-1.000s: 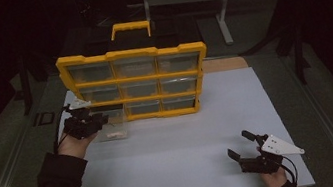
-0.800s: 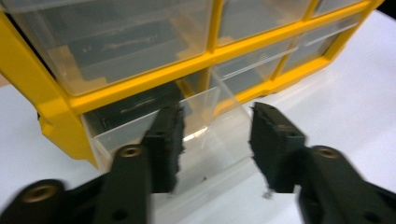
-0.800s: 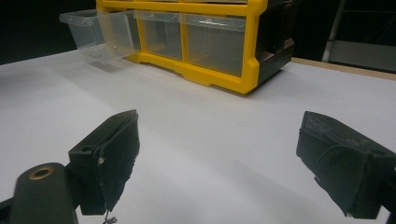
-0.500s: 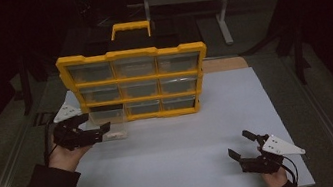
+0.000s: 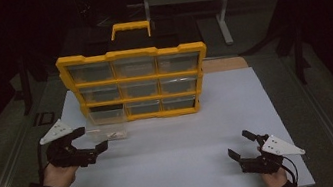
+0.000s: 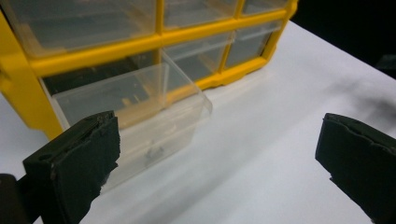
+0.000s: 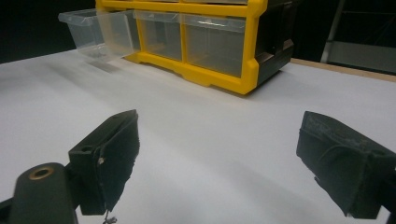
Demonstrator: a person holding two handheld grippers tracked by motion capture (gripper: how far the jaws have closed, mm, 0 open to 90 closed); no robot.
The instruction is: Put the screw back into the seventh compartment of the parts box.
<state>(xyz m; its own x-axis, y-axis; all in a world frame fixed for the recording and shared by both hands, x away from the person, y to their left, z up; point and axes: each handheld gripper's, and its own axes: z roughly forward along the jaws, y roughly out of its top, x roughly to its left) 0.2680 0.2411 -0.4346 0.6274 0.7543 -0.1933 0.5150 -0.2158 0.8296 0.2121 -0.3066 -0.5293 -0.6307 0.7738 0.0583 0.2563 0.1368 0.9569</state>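
A yellow organizer (image 5: 135, 80) with several clear drawers stands upright on the white table (image 5: 176, 137). Its bottom-left clear drawer (image 5: 106, 125) is pulled out, with a few small pale parts (image 5: 116, 134) in its front end. My left gripper (image 5: 93, 138) is open just in front and to the left of that drawer, apart from it. In the left gripper view the drawer (image 6: 135, 107) lies beyond the open gripper (image 6: 219, 154). My right gripper (image 5: 238, 144) rests open near the front right, holding nothing. The right gripper view shows the organizer (image 7: 205, 46) and the pulled-out drawer (image 7: 93, 32) far off.
The organizer's yellow carry handle (image 5: 129, 27) rises behind it. A metal stand (image 5: 221, 4) is in the dark beyond the table. A wooden strip (image 5: 223, 64) lies at the sheet's far right edge. Open white surface spreads between the two grippers.
My left gripper has drawn back from the pulled-out drawer toward the near left edge. The drawer stays out. The right gripper has barely moved.
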